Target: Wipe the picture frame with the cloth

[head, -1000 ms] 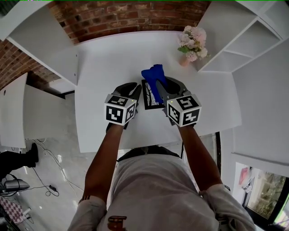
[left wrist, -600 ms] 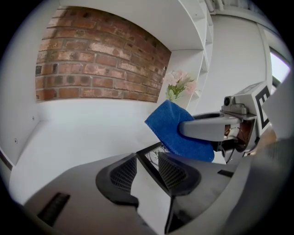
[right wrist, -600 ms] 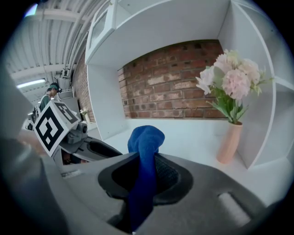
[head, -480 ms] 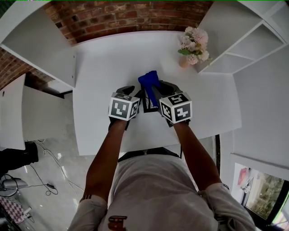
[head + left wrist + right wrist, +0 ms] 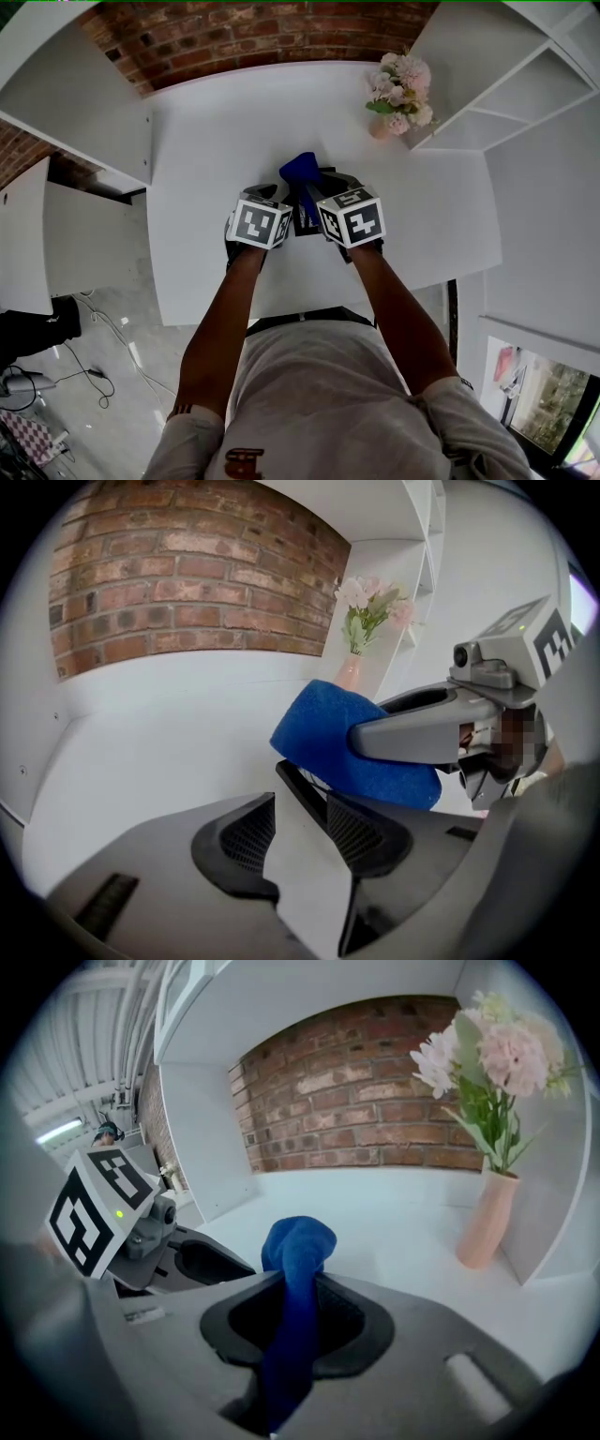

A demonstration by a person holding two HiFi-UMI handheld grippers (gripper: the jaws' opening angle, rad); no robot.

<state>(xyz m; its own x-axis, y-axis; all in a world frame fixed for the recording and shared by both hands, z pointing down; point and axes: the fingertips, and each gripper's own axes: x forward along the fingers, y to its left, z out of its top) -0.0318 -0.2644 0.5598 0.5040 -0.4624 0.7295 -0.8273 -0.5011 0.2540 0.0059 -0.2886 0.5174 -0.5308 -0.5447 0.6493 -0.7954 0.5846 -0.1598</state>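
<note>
White tabletop [image 5: 216, 122] fills the working area, with a brick wall [image 5: 253, 33] behind it and white shelving [image 5: 506, 84] at the right. On my right gripper [image 5: 298, 1309] the jaws are clamped on the blue cloth [image 5: 298, 1241], which runs down between the pads and bunches into a rounded knob above the tips. On my left gripper [image 5: 300, 834] the jaws pinch the near edge of the picture frame [image 5: 302, 794]. A pale panel fills the gap between the ribbed pads, and the frame's dark rim runs up from the right pad until the cloth overlaps it. Frame position: near the middle of the table, between the two grippers and largely covered by them in the head view. Legible writing: none. The left marker cube [image 5: 260, 223] and the right marker cube [image 5: 350, 217] carry black-and-white square patterns only. A small label [image 5: 141, 1314] on the left gripper's body is too small to read. A pink vase [image 5: 487, 1222] of pale flowers [image 5: 497, 1044] stands well apart, at the table's far right, beside the shelving. The left forearm [image 5: 225, 319] and right forearm [image 5: 394, 309] are bare, reach forward and converge, so the two cubes sit side by side.
</note>
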